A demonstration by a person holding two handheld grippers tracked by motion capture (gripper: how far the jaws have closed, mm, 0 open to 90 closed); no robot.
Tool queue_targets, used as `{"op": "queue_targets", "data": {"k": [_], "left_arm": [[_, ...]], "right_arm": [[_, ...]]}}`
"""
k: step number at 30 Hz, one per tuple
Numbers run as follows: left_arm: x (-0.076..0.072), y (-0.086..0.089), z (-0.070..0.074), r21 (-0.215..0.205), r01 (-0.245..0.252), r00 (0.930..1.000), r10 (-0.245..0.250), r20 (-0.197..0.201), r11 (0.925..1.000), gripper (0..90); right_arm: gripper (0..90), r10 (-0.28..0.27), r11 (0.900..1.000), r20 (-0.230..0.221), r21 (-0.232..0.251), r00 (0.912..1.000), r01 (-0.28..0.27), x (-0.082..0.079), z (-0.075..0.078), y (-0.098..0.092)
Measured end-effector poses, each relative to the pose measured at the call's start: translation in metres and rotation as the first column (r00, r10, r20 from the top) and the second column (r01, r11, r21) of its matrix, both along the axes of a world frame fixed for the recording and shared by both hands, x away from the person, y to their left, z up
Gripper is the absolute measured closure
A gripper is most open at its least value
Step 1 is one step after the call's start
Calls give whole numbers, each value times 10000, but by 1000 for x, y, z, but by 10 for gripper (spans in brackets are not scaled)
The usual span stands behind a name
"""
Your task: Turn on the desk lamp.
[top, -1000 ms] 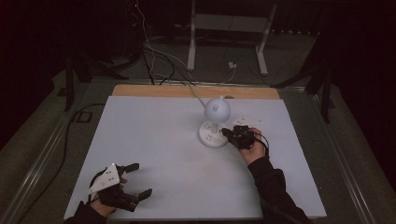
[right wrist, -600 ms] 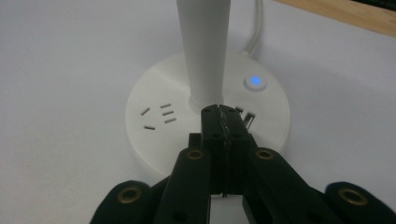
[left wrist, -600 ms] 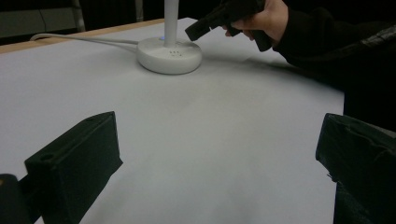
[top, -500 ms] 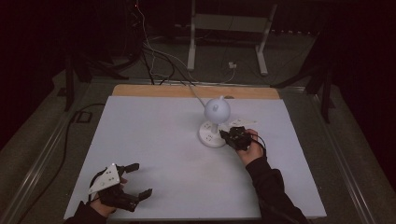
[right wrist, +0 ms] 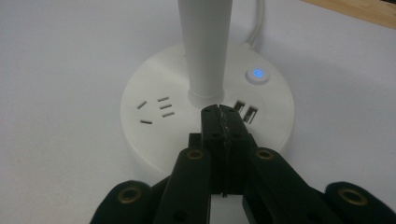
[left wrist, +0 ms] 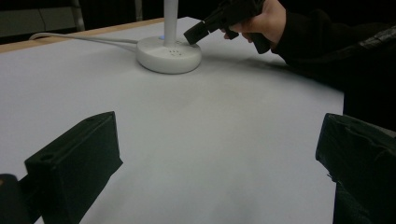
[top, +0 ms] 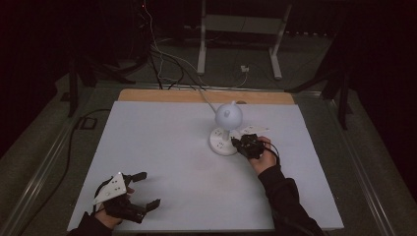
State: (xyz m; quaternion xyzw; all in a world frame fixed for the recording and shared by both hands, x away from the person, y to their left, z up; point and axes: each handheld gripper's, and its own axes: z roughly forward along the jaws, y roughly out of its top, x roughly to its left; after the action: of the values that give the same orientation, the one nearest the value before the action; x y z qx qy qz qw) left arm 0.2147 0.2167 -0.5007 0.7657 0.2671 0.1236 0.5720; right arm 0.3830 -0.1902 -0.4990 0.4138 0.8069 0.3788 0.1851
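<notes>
A white desk lamp stands mid-table on a round base (top: 221,146) under a globe head (top: 228,116). In the right gripper view the base (right wrist: 154,140) carries socket slots (right wrist: 156,109), two USB ports (right wrist: 246,112) and a blue-lit button (right wrist: 257,74). My right gripper (top: 235,143) is shut with nothing between its jaws; its tips (right wrist: 219,113) hover over the base just in front of the lamp's stem (right wrist: 205,46). My left gripper (top: 149,189) rests open near the table's front left corner, its wide-set jaws bare (left wrist: 219,126). That view also shows the base (left wrist: 169,53) and the right gripper (left wrist: 195,33).
The lamp's white cord (top: 206,101) runs off the back of the white tabletop (top: 162,147), past a wooden strip (top: 172,95). Behind the table a metal stand (top: 238,29) and loose cables (top: 157,54) lie on the dark floor.
The right gripper has edged slightly left, closer over the lamp's base. The left gripper has stayed where it was.
</notes>
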Motion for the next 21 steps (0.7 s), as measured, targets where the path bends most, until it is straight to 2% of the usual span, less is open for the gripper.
{"op": "queue_targets", "data": {"k": [21], "left_arm": [[0, 0, 0, 5, 15, 10000, -15, -9, 10000, 4]], "right_arm": [[900, 17, 10000, -60, -54, 10000, -18, 1, -2, -1]]}}
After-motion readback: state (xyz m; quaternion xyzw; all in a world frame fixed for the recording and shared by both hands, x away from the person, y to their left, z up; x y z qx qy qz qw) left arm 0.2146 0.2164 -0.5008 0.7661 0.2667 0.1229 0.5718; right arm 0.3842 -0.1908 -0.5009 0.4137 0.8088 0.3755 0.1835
